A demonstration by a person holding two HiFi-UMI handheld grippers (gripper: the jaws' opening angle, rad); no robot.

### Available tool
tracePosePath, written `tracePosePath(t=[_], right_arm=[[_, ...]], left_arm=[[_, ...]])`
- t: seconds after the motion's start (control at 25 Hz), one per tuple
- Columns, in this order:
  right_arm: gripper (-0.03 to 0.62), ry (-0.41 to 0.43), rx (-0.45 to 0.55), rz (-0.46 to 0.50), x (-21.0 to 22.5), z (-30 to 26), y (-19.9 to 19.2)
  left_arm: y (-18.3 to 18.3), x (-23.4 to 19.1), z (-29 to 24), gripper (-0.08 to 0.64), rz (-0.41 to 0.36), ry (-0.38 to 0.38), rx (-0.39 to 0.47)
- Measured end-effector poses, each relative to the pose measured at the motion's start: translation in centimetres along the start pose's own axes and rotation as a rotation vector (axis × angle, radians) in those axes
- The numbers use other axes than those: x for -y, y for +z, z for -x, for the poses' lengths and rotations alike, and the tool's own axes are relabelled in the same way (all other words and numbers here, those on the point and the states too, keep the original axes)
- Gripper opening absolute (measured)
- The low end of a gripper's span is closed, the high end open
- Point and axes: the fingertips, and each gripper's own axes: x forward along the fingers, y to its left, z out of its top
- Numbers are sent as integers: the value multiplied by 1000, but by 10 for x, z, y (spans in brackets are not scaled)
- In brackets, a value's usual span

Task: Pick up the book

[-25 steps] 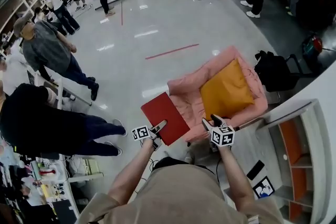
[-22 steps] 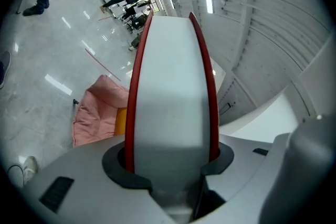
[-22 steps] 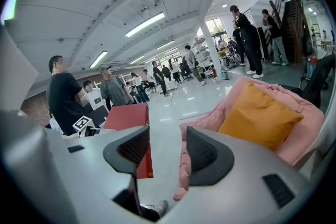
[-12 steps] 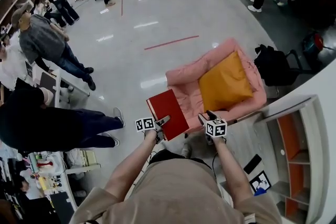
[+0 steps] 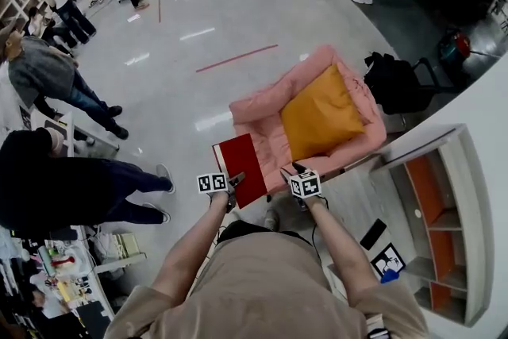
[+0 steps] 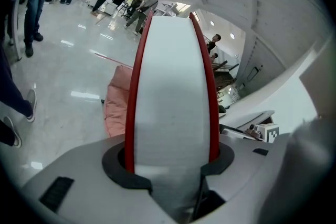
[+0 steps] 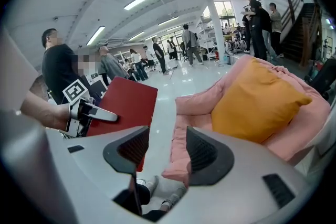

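One claw alone carries the load: the left claw is clenched across the thickness of the red book, a pad on each cover, and the left gripper view shows the white page block between them. The book rests on nothing. It is held in the air in front of the person, just beside the front corner of the pink armchair with its orange cushion, over the shiny floor. The right claw stands released, with its jaws apart and nothing between them, near the book's right side but clear of it. The book's long axis runs from the left claw away from the person toward the armchair, leaning a little left in the head view. One broad red cover faces the right claw, and a page edge faces back into the left claw. It looks like a stiff, fairly thick hardback of some weight, with smooth covers. Held at its near short end, it will likely lever against the pads and could slip or swing. A deeper bite near the middle of that edge, or the second claw on the free long side, would likely steady it.
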Motion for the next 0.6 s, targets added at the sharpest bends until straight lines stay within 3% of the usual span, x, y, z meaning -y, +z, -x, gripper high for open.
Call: tracePosePath(t=[0.36, 0.6], right_arm=[[213, -9, -100, 47, 3, -15, -25], [213, -26, -157, 48, 8, -23, -34]], left_arm=[[-4, -15, -6, 236, -83, 84, -76], [-7, -11, -18, 236, -111, 91, -132]])
